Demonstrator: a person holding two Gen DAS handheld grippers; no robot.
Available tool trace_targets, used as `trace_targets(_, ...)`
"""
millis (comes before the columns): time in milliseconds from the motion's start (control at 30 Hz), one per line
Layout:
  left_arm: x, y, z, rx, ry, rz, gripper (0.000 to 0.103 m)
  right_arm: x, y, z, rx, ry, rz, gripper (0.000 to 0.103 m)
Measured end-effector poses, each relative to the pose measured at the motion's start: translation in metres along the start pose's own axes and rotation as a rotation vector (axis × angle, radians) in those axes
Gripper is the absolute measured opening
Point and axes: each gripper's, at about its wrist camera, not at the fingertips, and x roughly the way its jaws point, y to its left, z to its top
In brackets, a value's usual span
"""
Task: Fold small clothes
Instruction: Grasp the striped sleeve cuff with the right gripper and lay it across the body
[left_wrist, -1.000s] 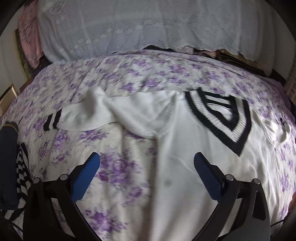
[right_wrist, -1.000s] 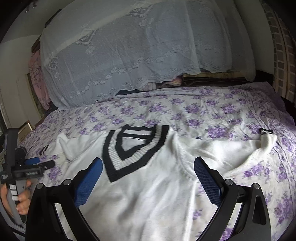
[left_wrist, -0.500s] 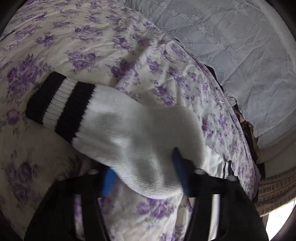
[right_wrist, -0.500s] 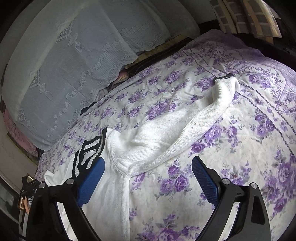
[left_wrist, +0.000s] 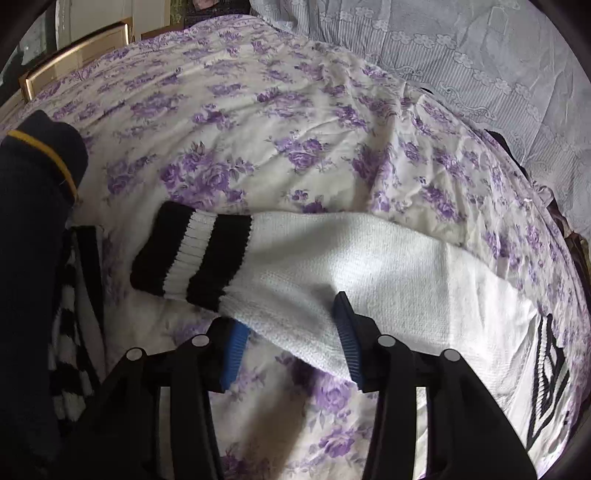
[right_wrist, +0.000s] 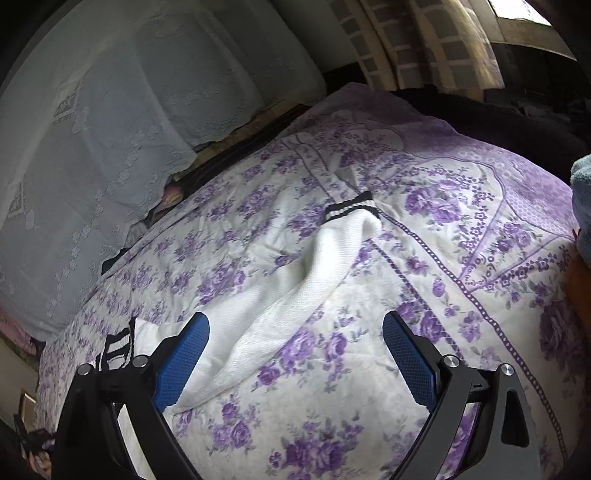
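Note:
A white knit sweater with black-striped cuffs and V-neck lies on a bed with a purple-flowered cover (left_wrist: 258, 129). In the left wrist view my left gripper (left_wrist: 291, 332) is shut on the sweater's left sleeve (left_wrist: 332, 280), just behind its black-and-white cuff (left_wrist: 192, 251); the blue pads pinch the fabric and hold it off the cover. The V-neck trim (left_wrist: 546, 373) shows at far right. In the right wrist view my right gripper (right_wrist: 295, 354) is open above the other sleeve (right_wrist: 295, 295), which stretches away to its cuff (right_wrist: 349, 206). It touches nothing.
A dark navy garment with a yellow stripe (left_wrist: 33, 221) and a black-and-white striped garment (left_wrist: 74, 332) lie at the left. A lace-covered pile (right_wrist: 129, 110) stands at the back of the bed. A gold frame edge (left_wrist: 74, 59) is at the far left. A light blue cloth (right_wrist: 581, 192) is at right.
My left gripper went from open over the sweater to closed on the left sleeve and has lifted it. My right gripper swung right, toward the right sleeve, still open.

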Motion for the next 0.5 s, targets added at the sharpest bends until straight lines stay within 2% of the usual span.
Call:
trace_targets(100, -0.035, -0.019, -0.014, 0.088, -0.154, 0.045, 0.07, 0.012, -0.022, 0.02, 0.084, 0.011, -0.018, 0.092)
trace_targets(133, -0.05, -0.023, -0.018, 0.104, -0.224, 0.059, 0.085, 0.019, -0.028, 0.027, 0.124, 0.024, -0.008, 0.086)
trace_targets(167, -0.062, -0.026, -0.02, 0.107, -0.285, 0.074, 0.094, 0.03, -0.035, 0.034, 0.174, 0.047, 0.013, 0.083)
trace_targets(233, -0.08, -0.029, -0.025, 0.094, -0.358, 0.072, 0.096, 0.051, -0.041, 0.042, 0.256, 0.089, 0.042, 0.061)
trace_targets(267, -0.083, -0.029, -0.025, 0.085, -0.358, 0.055, 0.097, 0.06, -0.039, 0.047, 0.263, 0.102, 0.044, 0.056)
trace_targets(333, -0.078, -0.027, -0.024, 0.052, -0.324, 0.038, 0.097, 0.071, -0.019, 0.053, 0.202, 0.091, -0.001, 0.055)
trace_targets(400, -0.068, -0.023, -0.026, 0.027, -0.288, 0.027, 0.097, 0.082, 0.013, 0.055, 0.04, 0.079, -0.109, 0.055)
trace_targets(433, -0.061, -0.024, -0.029, 0.027, -0.271, 0.028, 0.097, 0.092, 0.029, 0.054, -0.059, 0.087, -0.184, 0.058)
trace_targets(500, -0.049, -0.028, -0.037, 0.047, -0.249, 0.055, 0.097, 0.113, 0.046, 0.049, -0.201, 0.111, -0.309, 0.06)
